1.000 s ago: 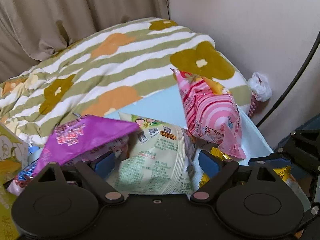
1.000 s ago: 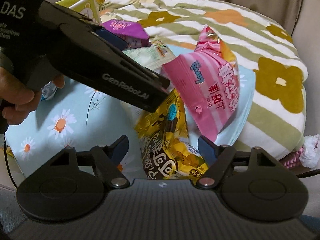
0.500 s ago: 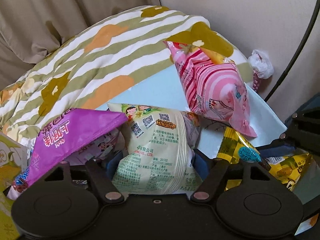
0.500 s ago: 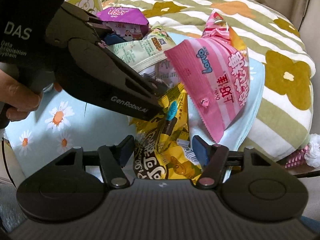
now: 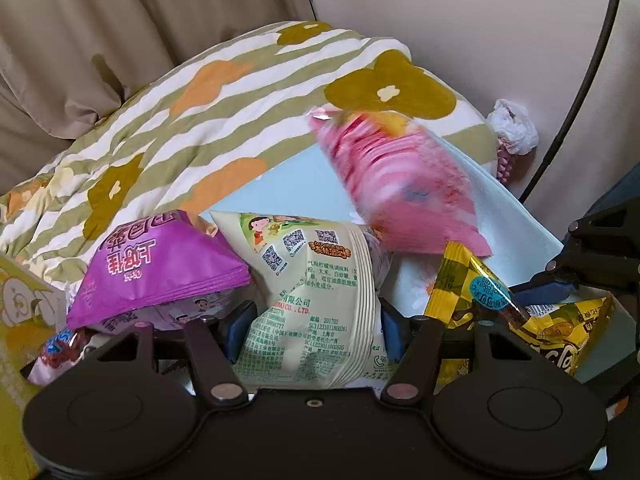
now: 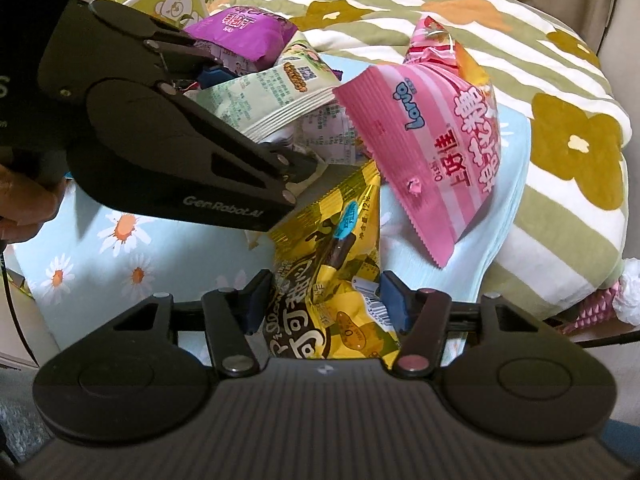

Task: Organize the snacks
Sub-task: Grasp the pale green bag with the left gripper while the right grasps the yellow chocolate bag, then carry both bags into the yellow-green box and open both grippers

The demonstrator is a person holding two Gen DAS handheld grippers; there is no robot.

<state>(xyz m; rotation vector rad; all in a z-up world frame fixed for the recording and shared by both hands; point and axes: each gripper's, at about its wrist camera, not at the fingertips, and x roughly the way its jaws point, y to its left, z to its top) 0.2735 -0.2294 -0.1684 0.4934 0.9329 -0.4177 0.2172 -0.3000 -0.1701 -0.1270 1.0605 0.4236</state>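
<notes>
My left gripper (image 5: 310, 330) has just been closing and now pinches the pale green snack bag (image 5: 312, 300) between its blue pads. My right gripper (image 6: 326, 300) has been closing too and squeezes the yellow snack bag (image 6: 336, 280). Both bags sit on the blue daisy cloth (image 6: 132, 248). The pink bag (image 5: 404, 184) looks blurry, maybe it is tipping. A purple bag (image 5: 160, 268) lies just beside the green one.

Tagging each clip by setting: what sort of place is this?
Probably a bedroom or living room at home. Snack bags lie on a daisy-print cushion beside a striped flowered quilt, with beige curtains behind.
</notes>
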